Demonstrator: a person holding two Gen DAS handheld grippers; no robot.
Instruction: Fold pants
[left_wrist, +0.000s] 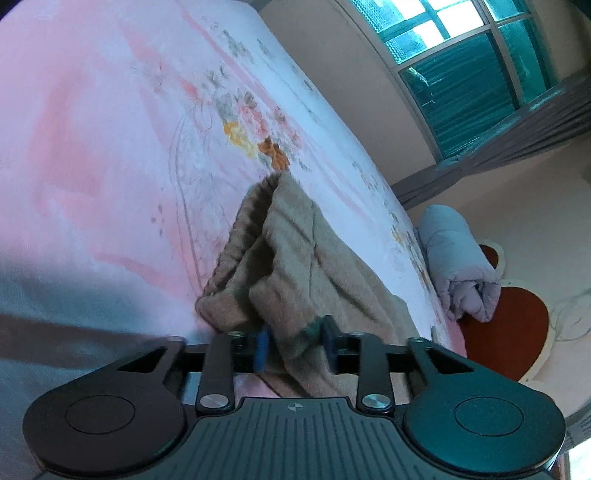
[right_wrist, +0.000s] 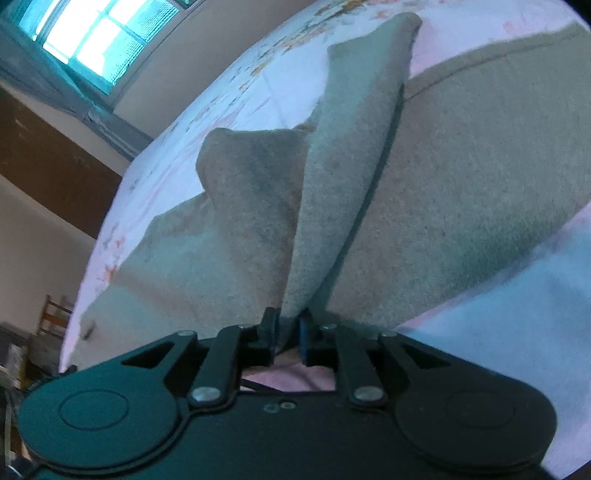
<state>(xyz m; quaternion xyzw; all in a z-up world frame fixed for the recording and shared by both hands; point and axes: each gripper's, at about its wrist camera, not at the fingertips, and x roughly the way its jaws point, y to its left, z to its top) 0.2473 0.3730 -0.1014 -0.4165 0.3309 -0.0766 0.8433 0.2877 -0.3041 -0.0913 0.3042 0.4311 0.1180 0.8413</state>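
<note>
Two grippers work the fuzzy tan pants (left_wrist: 295, 258) lying on the pink floral bed (left_wrist: 110, 147): right gripper (right_wrist: 288, 332) clamped on a raised fold at 12 o'clock, left gripper (left_wrist: 295, 343) fingers apart around a hem. Mid-fold; next, left must clamp before lifting

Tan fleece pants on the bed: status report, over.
Left gripper jaws apart, fabric loose between. Right gripper pinching a raised fold. Tan fleece pants partly folded on pink floral bedsheet. Nothing in the way.

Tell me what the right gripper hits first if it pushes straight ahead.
Probably the tan pants: the right gripper already pinches a raised fold of them, with more fabric directly ahead on the bed.
</note>
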